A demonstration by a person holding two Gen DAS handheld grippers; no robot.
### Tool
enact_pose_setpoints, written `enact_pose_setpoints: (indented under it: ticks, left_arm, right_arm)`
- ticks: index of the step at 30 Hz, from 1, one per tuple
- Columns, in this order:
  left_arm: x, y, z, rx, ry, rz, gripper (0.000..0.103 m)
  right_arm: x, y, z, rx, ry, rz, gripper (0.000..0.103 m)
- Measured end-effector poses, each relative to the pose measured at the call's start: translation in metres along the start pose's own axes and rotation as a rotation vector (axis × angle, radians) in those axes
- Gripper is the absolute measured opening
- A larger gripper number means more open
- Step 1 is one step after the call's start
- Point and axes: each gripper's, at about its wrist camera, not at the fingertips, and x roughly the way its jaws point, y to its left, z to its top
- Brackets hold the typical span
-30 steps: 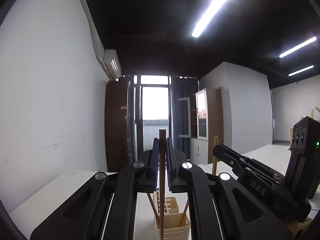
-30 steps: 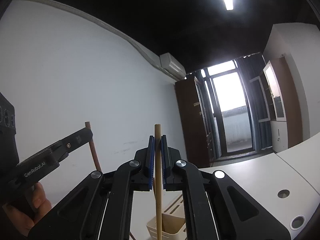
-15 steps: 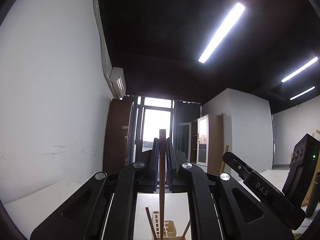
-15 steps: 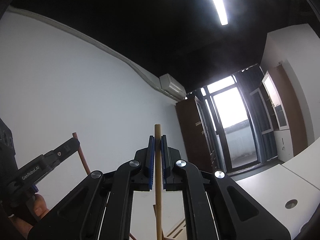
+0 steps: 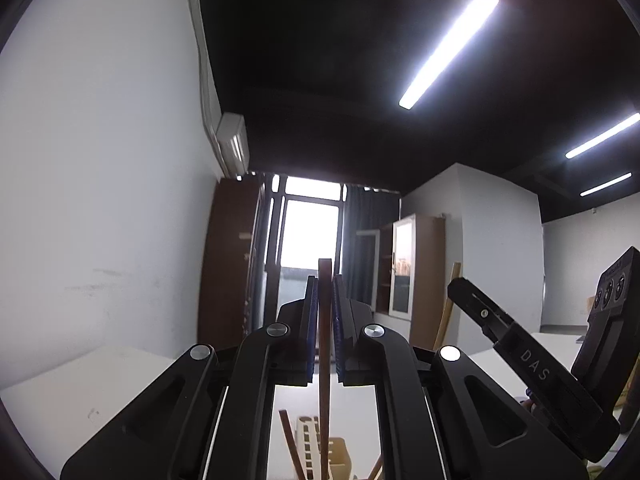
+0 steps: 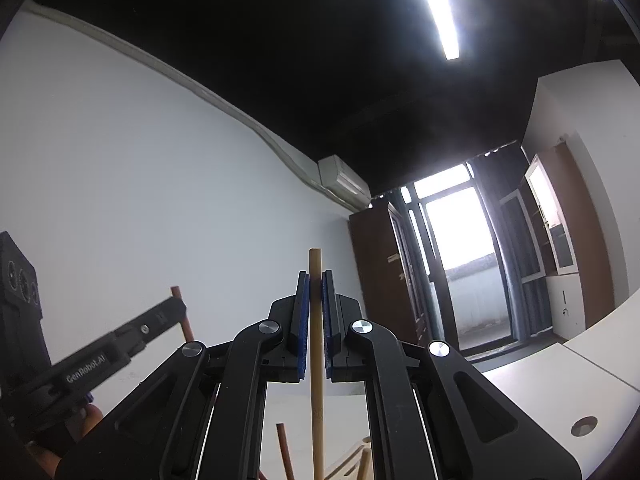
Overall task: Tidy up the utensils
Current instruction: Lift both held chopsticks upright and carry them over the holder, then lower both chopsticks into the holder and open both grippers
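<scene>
Now that both cameras have tilted further up, my left gripper (image 5: pixel 325 320) pinches a dark chopstick (image 5: pixel 325 360), my right gripper (image 6: pixel 315 320) a pale chopstick (image 6: pixel 317 380), lifted above the holder (image 5: pixel 316 450).

White walls (image 5: pixel 100 180), black ceiling w/ strip lights (image 5: pixel 448 50), bright window (image 5: pixel 308 232), brown cabinets (image 5: pixel 230 260).

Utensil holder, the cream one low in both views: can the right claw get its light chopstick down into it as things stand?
Probably yes. The right claw grips the light chopstick upright, its lower end right over the utensil holder. The holder's dark sticks lean beside its path; the left claw stays off to the side.
</scene>
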Motion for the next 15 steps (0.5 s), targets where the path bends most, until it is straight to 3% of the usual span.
enact_pose_setpoints:
  ticks: [10, 15]
  left_arm:
    - [0.027, 0.016, -0.023, -0.023, 0.169, -0.025, 0.006]
    - [0.031, 0.023, -0.035, -0.009, 0.217, -0.026, 0.006]
  right_arm:
    - [0.012, -0.004, -0.027, -0.022, 0.131, -0.011, 0.007]
    - [0.011, 0.000, -0.030, -0.036, 0.171, -0.013, 0.007]
